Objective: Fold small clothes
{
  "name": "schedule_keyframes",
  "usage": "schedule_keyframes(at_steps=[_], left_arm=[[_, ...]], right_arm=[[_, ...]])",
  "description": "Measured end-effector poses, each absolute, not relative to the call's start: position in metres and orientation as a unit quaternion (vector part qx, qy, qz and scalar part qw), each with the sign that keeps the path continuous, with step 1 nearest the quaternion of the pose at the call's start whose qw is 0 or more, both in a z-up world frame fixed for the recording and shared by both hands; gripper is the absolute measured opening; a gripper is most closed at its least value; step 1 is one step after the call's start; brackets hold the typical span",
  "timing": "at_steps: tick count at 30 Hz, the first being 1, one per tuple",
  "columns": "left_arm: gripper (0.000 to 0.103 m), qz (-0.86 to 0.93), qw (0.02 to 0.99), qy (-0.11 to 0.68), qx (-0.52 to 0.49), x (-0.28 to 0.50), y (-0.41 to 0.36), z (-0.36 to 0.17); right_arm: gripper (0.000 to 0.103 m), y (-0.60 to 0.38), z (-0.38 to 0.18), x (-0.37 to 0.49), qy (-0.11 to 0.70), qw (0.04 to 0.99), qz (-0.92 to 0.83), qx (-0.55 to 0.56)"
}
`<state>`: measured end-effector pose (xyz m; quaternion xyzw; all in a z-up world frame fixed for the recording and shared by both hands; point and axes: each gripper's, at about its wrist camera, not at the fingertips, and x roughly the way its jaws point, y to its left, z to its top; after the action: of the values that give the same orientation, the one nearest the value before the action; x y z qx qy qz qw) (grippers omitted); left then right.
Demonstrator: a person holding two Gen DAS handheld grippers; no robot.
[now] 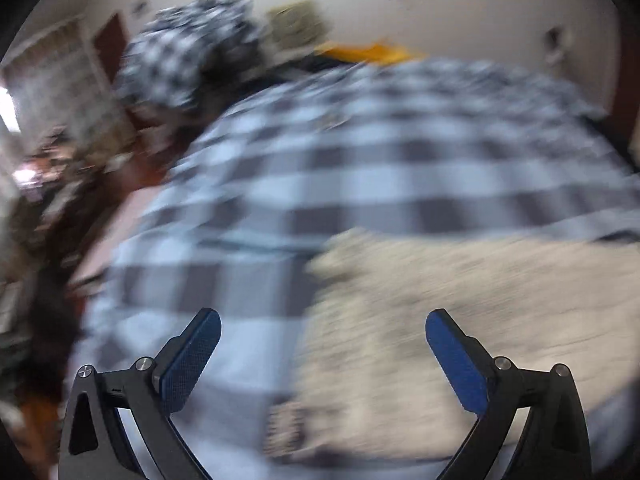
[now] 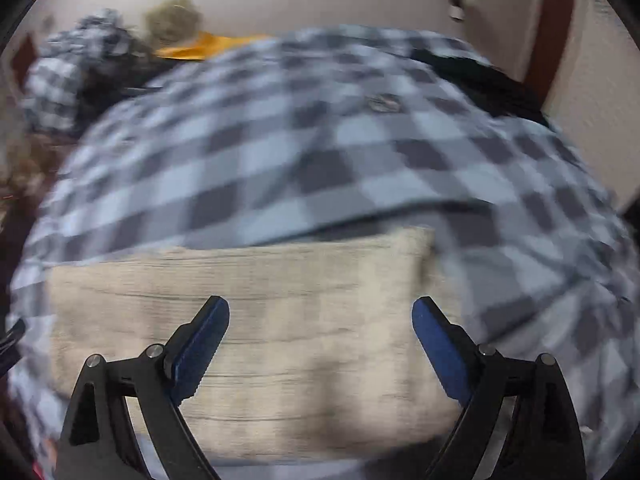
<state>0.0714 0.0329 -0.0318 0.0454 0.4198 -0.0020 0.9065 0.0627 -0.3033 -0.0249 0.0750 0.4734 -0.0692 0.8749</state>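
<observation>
Left tool (image 1: 323, 330) and right tool (image 2: 321, 316), both with jaws spread wide and nothing between the blue pads (image 1: 192, 360). Neither tool grips anything. Beneath both lies the cloth (image 2: 256, 320), a pale beige piece spread flat on the checked bed cover (image 2: 320, 148); in the right view it shows a roughly rectangular outline, its far edge straight. In the left view its left edge (image 1: 320, 264) runs just ahead of the left tool. Both frames are blurred, so fine creases cannot be read. Judged step: reaching for a new grasp to make a fold. To do it well, take matching corners or one edge with both tools, pinching the cloth only and not the cover below.
</observation>
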Motion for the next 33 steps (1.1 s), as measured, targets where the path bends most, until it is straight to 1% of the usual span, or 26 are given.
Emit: schedule_keyframes(at_steps=[2,3,5,7,10,13,15,17,18,19,21,23,25,26,28,30,32,33], left_arm=[[0.103,-0.069,0.905,0.419,0.025,0.084,0.015,-0.034],[0.103,-0.107,0.896,0.431,0.018,0.095,0.001,-0.044],[0.103,-0.144,0.881,0.451,0.012,0.116,-0.017,-0.057],[0.103,-0.157,0.878,0.452,0.000,0.135,-0.022,-0.075],[0.103,-0.128,0.877,0.462,-0.006,0.161,-0.016,-0.098],[0.103,-0.047,0.877,0.477,0.030,0.177,-0.003,-0.114],[0.103,-0.041,0.877,0.478,0.004,0.173,0.019,-0.111],[0.103,-0.076,0.859,0.501,-0.074,0.180,0.051,-0.120],[0.103,-0.077,0.852,0.509,-0.096,0.183,0.062,-0.122],[0.103,-0.067,0.853,0.507,-0.105,0.184,0.070,-0.121],[0.103,-0.018,0.868,0.489,-0.083,0.180,0.080,-0.108],[0.103,0.043,0.882,0.469,-0.038,0.175,0.089,-0.090],[0.103,0.135,0.887,0.440,0.022,0.162,0.099,-0.067],[0.103,0.141,0.890,0.434,0.026,0.155,0.103,-0.058],[0.103,0.109,0.892,0.439,-0.003,0.138,0.109,-0.042],[0.103,0.045,0.881,0.467,-0.059,0.120,0.104,-0.032],[0.103,-0.021,0.866,0.489,-0.100,0.103,0.090,-0.028],[0.103,-0.054,0.858,0.496,-0.119,0.093,0.080,-0.027]], right_arm=[[0.091,-0.289,-0.037,0.073,0.479,0.874,-0.038,0.077],[0.091,-0.280,-0.045,0.086,0.484,0.871,-0.026,0.079],[0.091,-0.267,-0.057,0.108,0.492,0.867,0.001,0.083],[0.091,-0.250,-0.060,0.125,0.491,0.868,0.033,0.071],[0.091,-0.221,-0.073,0.141,0.493,0.867,0.056,0.042],[0.091,-0.216,-0.098,0.153,0.547,0.835,0.063,0.018],[0.092,-0.229,-0.105,0.156,0.557,0.827,0.066,0.039],[0.092,-0.254,-0.101,0.156,0.561,0.826,0.018,0.059],[0.092,-0.272,-0.100,0.156,0.562,0.825,-0.027,0.060],[0.092,-0.292,-0.099,0.156,0.561,0.822,-0.065,0.066],[0.092,-0.340,-0.100,0.151,0.572,0.797,-0.184,0.061],[0.091,-0.379,-0.092,0.140,0.565,0.784,-0.242,0.085],[0.092,-0.419,-0.071,0.116,0.540,0.779,-0.291,0.132],[0.092,-0.432,-0.060,0.104,0.525,0.782,-0.297,0.160],[0.093,-0.451,-0.037,0.072,0.493,0.790,-0.279,0.234],[0.093,-0.453,-0.024,0.042,0.476,0.795,-0.227,0.299],[0.093,-0.439,-0.025,0.028,0.486,0.785,-0.172,0.344],[0.093,-0.424,-0.030,0.020,0.507,0.767,-0.128,0.371]])
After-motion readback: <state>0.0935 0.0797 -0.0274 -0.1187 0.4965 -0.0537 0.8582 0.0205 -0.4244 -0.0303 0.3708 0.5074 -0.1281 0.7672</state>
